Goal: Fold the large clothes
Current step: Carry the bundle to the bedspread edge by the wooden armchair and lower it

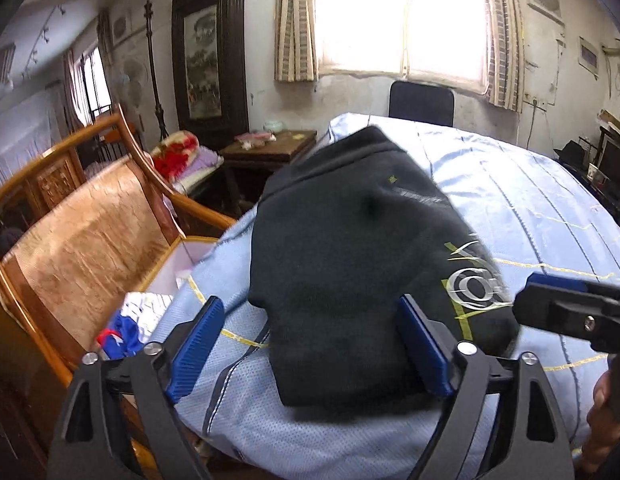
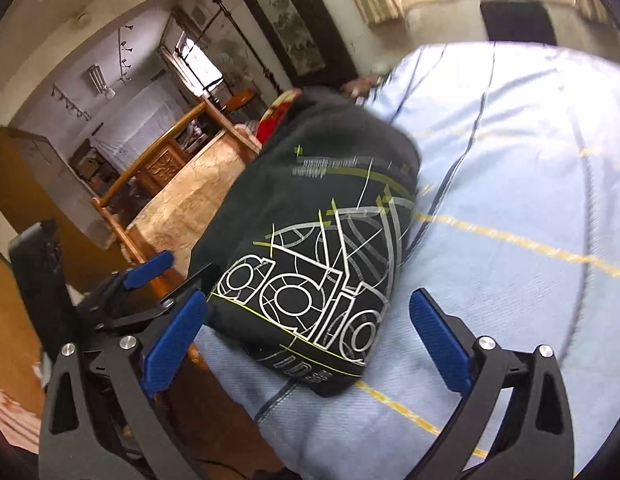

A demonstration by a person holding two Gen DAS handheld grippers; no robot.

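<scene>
A folded black garment (image 1: 350,248) with a white and yellow-green print (image 2: 310,280) lies on the light blue bed cover (image 1: 510,208), near its left edge. My left gripper (image 1: 310,344) hovers over the garment's near end with its blue pads (image 1: 197,340) wide apart and not pressing on the cloth. My right gripper (image 2: 307,344) is open too, its blue pads (image 2: 440,344) standing on either side of the printed end without touching it. The right gripper (image 1: 550,300) shows at the right edge of the left wrist view. The left gripper (image 2: 165,276) shows at the left of the right wrist view.
A wooden bench with a tan cushion (image 1: 89,240) stands close along the bed's left side, with blue and white clothes (image 1: 125,328) on its seat. Beyond it are a dark wooden side table (image 1: 269,146) and a red floral blanket (image 1: 175,152). A dark chair (image 1: 422,102) stands under the window.
</scene>
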